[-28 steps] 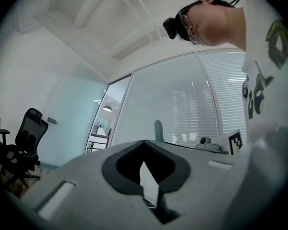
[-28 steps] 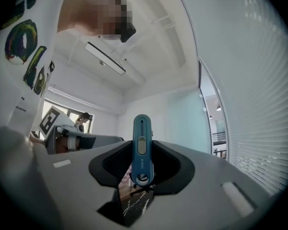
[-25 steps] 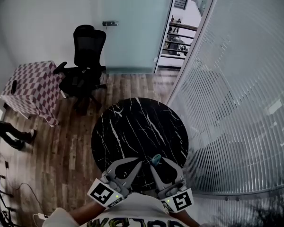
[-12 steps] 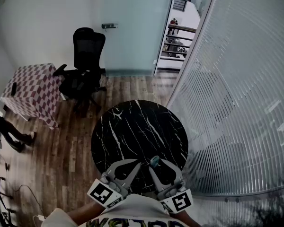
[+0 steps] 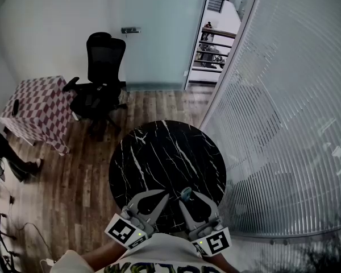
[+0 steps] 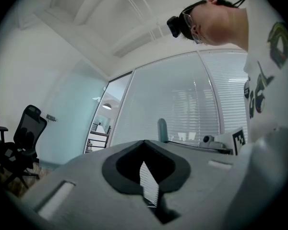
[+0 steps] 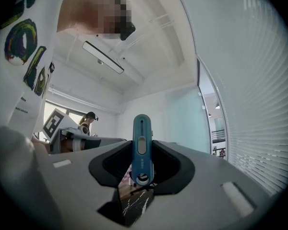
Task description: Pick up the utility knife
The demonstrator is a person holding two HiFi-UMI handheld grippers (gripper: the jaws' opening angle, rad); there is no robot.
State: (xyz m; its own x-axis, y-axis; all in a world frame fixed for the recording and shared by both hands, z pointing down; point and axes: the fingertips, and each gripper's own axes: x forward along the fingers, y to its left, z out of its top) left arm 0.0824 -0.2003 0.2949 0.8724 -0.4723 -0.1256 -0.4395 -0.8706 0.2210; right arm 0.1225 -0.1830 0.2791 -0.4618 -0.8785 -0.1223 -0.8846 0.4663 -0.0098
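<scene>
A blue utility knife point(image 7: 142, 150) stands upright between the jaws of my right gripper point(image 7: 142, 163), which is shut on it. In the head view the knife point(image 5: 186, 194) sticks up from the right gripper point(image 5: 183, 201), held above the near edge of the round black marble table point(image 5: 167, 152). Just left of it, my left gripper point(image 5: 162, 197) hangs over the same edge. Its jaws meet at the tips in the left gripper view and nothing is between them. Only a thin slit of window blinds shows through the left gripper point(image 6: 145, 153).
A black office chair point(image 5: 99, 78) and a checkered table point(image 5: 40, 107) stand on the wood floor at the far left. A person's legs point(image 5: 5, 155) show at the left edge. A glass wall with blinds point(image 5: 284, 124) runs along the right, with an open doorway point(image 5: 216, 38) beyond.
Both grippers and the knife stay where they were. The person at the left edge has shifted a little.
</scene>
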